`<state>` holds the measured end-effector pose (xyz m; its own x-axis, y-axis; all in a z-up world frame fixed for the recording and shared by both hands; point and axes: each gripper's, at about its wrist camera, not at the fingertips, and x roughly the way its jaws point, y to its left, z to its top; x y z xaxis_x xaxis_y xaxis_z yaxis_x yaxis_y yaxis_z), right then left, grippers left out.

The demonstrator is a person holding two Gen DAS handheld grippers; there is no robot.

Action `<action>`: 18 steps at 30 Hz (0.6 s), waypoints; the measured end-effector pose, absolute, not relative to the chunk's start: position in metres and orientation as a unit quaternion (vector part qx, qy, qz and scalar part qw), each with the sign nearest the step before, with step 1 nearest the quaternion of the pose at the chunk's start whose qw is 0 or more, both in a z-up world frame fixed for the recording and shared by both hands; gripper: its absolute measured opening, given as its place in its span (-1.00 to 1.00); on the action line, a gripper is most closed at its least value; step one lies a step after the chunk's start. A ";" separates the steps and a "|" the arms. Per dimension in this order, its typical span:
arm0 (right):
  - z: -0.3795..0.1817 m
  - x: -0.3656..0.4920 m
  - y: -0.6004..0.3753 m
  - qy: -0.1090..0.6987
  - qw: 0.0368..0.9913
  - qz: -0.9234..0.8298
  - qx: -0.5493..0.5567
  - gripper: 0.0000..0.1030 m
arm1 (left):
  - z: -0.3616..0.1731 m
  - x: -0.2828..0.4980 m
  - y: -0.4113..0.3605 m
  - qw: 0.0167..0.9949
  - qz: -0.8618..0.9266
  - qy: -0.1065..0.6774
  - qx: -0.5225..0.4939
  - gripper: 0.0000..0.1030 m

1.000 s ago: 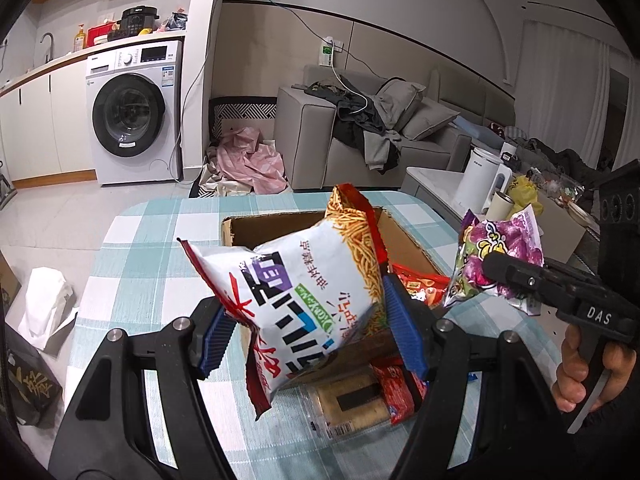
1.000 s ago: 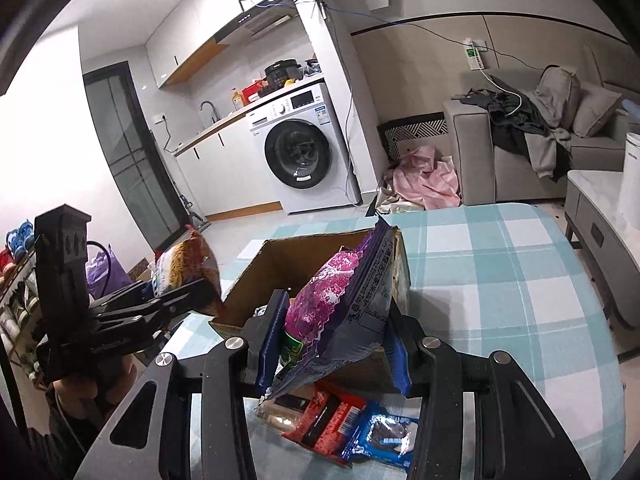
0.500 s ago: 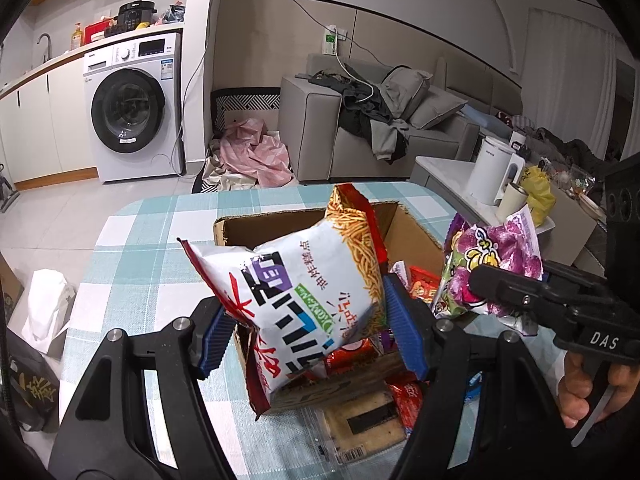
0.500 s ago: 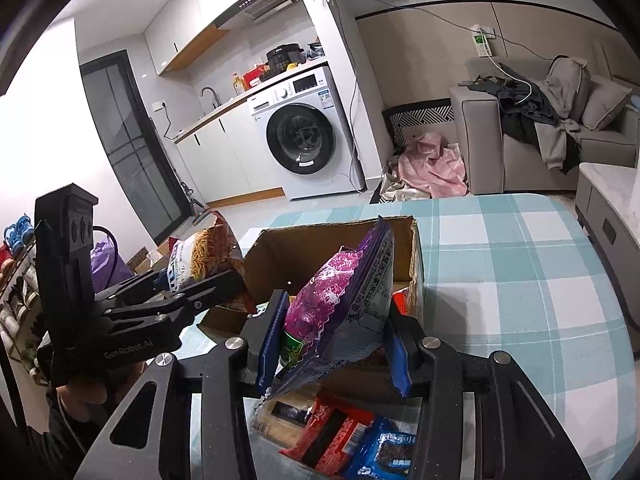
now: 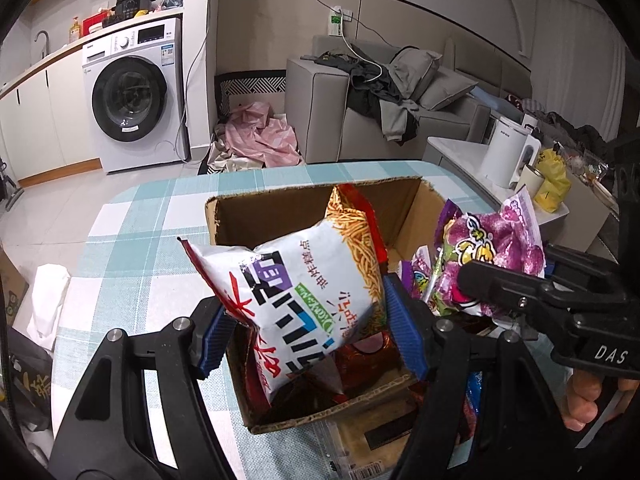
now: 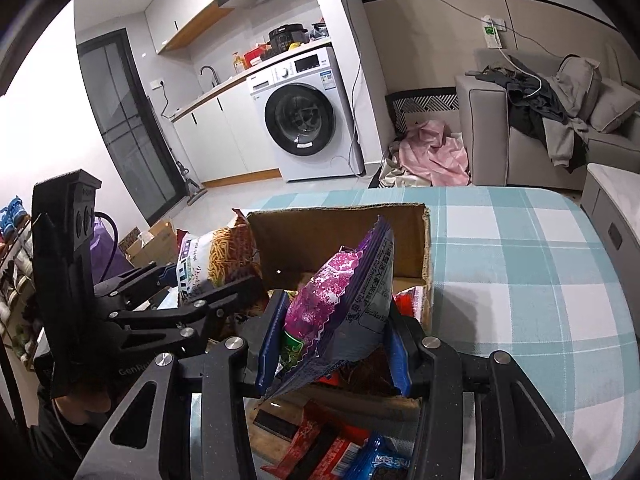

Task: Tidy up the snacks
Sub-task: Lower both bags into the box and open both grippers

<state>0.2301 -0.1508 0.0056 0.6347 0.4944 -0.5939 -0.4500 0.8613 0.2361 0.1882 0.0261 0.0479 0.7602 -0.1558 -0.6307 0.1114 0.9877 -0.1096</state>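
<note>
On the left, a white and orange noodle-snack bag [image 5: 304,300] is clamped between the blue pads of the left gripper [image 5: 308,328], and it is now held over the near left part of the open cardboard box [image 5: 280,208] on the checked tablecloth [image 5: 132,248]. A second ago the box lay farther off and partly hidden behind the bag; its opening is now seen much closer beneath it, so the bag has been brought forward and lowered toward the box. To the right, a purple snack bag [image 6: 340,300] is pinched on edge by the right gripper [image 6: 332,344], and it too has been carried nearer, over the box's near right side, where packets [image 5: 416,268] already lie. Releasing both bags into the box appears to be the next step. Loose packets [image 6: 336,452] are left on the cloth at the near edge.
</note>
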 end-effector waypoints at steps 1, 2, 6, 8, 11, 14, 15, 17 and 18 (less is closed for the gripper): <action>0.005 0.231 -0.149 0.338 0.903 0.261 0.031 -0.12 | 0.045 0.191 0.026 0.937 -0.071 0.340 -0.032 0.30; 0.004 0.232 -0.148 0.338 0.904 0.262 0.027 -0.12 | 0.043 0.193 0.025 0.937 -0.071 0.339 -0.030 0.30; 0.002 0.236 -0.144 0.340 0.903 0.262 0.021 -0.12 | 0.039 0.199 0.018 0.938 -0.069 0.338 -0.017 0.30; 0.000 0.239 -0.143 0.342 0.902 0.263 0.020 -0.12 | 0.037 0.202 0.014 0.938 -0.071 0.339 -0.013 0.30; -0.003 0.243 -0.142 0.344 0.901 0.264 0.016 -0.12 | 0.034 0.205 0.011 0.937 -0.074 0.342 -0.009 0.30; -0.007 0.250 -0.143 0.351 0.896 0.269 0.026 -0.12 | 0.030 0.207 0.008 0.937 -0.071 0.343 -0.002 0.30; -0.009 0.253 -0.143 0.353 0.895 0.272 0.028 -0.12 | 0.029 0.209 0.006 0.937 -0.071 0.342 0.004 0.30; -0.009 0.254 -0.144 0.350 0.896 0.273 0.024 -0.12 | 0.028 0.210 0.005 0.938 -0.067 0.339 0.009 0.30; -0.009 0.255 -0.143 0.349 0.896 0.273 0.021 -0.12 | 0.027 0.210 0.002 0.938 -0.066 0.339 0.013 0.30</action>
<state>0.2554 -0.1434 -0.0092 0.6077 0.5040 -0.6138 -0.4748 0.8501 0.2280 0.2097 0.0019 0.0265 0.7616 -0.1153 -0.6377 0.1325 0.9910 -0.0210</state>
